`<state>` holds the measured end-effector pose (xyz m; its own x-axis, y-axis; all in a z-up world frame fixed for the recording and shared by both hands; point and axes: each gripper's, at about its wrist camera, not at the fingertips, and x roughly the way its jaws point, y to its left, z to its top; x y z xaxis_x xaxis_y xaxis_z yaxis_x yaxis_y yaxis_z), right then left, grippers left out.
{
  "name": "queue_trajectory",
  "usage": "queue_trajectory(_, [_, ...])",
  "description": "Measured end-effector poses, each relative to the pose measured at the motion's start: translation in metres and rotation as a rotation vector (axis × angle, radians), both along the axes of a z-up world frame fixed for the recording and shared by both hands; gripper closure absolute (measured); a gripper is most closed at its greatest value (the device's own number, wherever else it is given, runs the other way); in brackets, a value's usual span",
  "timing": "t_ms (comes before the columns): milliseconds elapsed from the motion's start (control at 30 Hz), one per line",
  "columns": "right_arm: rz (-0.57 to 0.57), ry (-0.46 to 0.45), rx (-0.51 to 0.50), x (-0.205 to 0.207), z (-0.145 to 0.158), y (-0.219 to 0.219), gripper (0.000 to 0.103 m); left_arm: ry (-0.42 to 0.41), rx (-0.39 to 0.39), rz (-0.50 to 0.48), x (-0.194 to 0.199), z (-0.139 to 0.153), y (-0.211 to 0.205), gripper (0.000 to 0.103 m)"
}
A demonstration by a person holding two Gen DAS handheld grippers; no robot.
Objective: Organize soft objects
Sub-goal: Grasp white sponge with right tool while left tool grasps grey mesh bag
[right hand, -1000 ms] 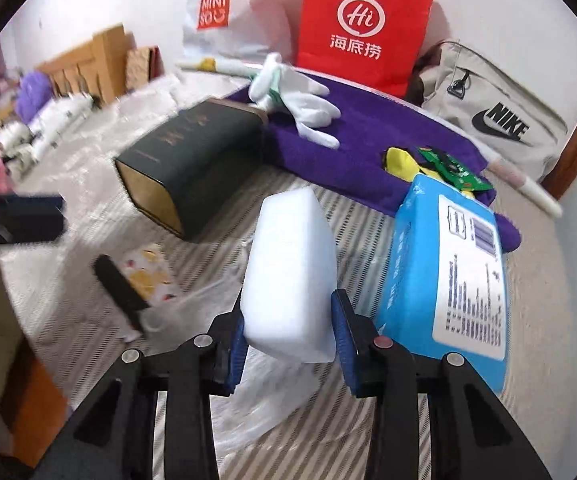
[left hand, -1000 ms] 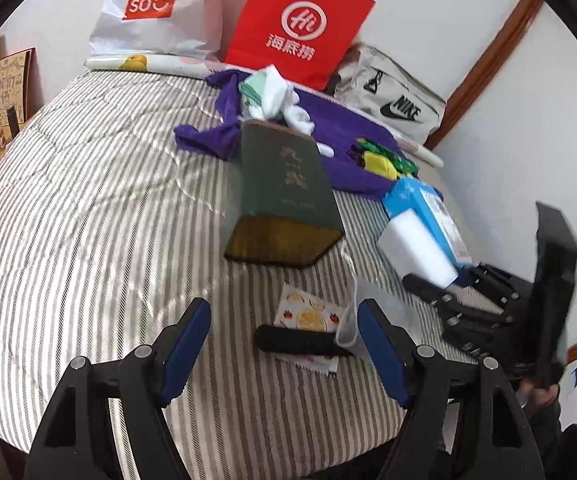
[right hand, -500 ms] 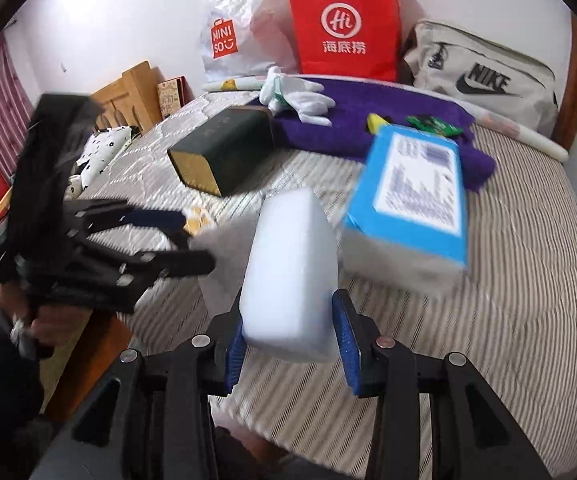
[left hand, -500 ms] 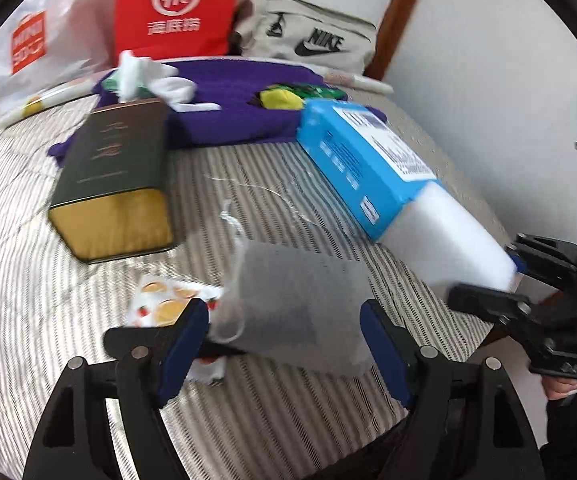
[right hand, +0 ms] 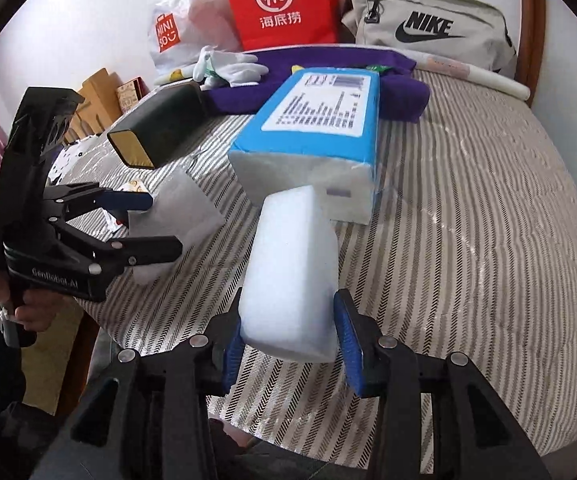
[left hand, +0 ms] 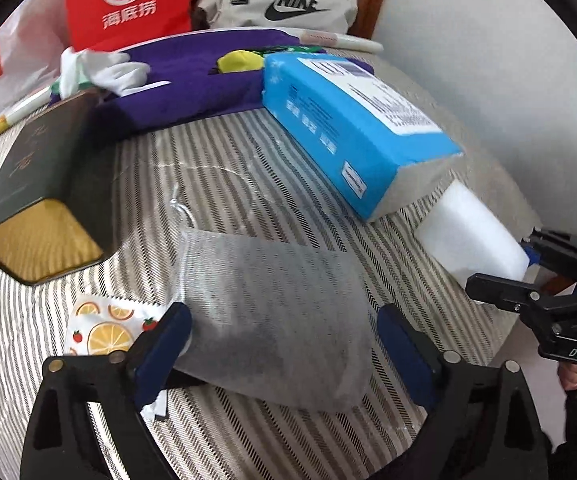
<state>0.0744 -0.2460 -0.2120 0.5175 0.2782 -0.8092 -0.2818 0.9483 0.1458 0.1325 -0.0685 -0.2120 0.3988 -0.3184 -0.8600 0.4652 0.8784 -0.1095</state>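
The right gripper [right hand: 288,354] clamps the white sponge [right hand: 294,276] between its pads, end pointing forward, while the left gripper [left hand: 284,344], jaws just widened, straddles the mesh pouch [left hand: 272,320] without squeezing it, probably ready to receive the sponge.

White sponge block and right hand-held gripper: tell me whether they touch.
Touching. The right wrist view shows the right hand-held gripper with both blue pads pressed against the sides of the white sponge block.
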Motion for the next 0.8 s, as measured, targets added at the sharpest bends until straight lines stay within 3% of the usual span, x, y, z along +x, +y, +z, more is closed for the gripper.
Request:
queue_trajectory(133, [-0.021,0.015,0.003,0.003,-0.009,-0.004,0.061,-0.039,0.073,-0.008,-0.003,-0.004,-0.011,0.008])
queue_trajectory(233, [-0.038,0.012,0.033,0.005,-0.012,-0.010,0.061,-0.051,0.072,0.013,-0.002,-0.003,-0.013,0.011])
queue_trajectory(300, [-0.039,0.010,0.036,0.006,-0.012,-0.010,0.061,-0.069,0.047,0.013,-0.003,0.000,-0.012,0.027])
queue_trajectory(367, [-0.045,0.003,0.043,0.007,-0.013,-0.011,0.061,-0.077,0.035,0.011,-0.002,0.001,-0.011,0.036])
queue_trajectory(433, [-0.051,-0.008,0.060,0.007,-0.014,-0.013,0.058,-0.096,0.042,0.004,-0.003,0.002,-0.011,0.055])
queue_trajectory(467, [-0.049,-0.011,0.080,0.007,-0.014,-0.014,0.054,-0.098,0.044,0.007,-0.002,0.003,-0.011,0.058])
queue_trajectory(533, [-0.045,-0.009,0.116,0.007,-0.015,-0.015,0.046,-0.091,0.011,0.009,-0.001,0.005,-0.006,0.074])
queue_trajectory(567, [-0.042,-0.010,0.133,0.007,-0.015,-0.015,0.042,-0.083,-0.010,0.013,0.000,0.006,-0.003,0.076])
queue_trajectory(700, [-0.044,-0.029,0.111,0.006,-0.015,-0.009,0.041,-0.070,-0.084,0.047,0.002,0.013,0.010,0.088])
queue_trajectory(800, [-0.066,-0.032,0.136,0.007,-0.016,-0.012,0.041,-0.083,-0.111,0.068,-0.003,0.021,0.021,0.090])
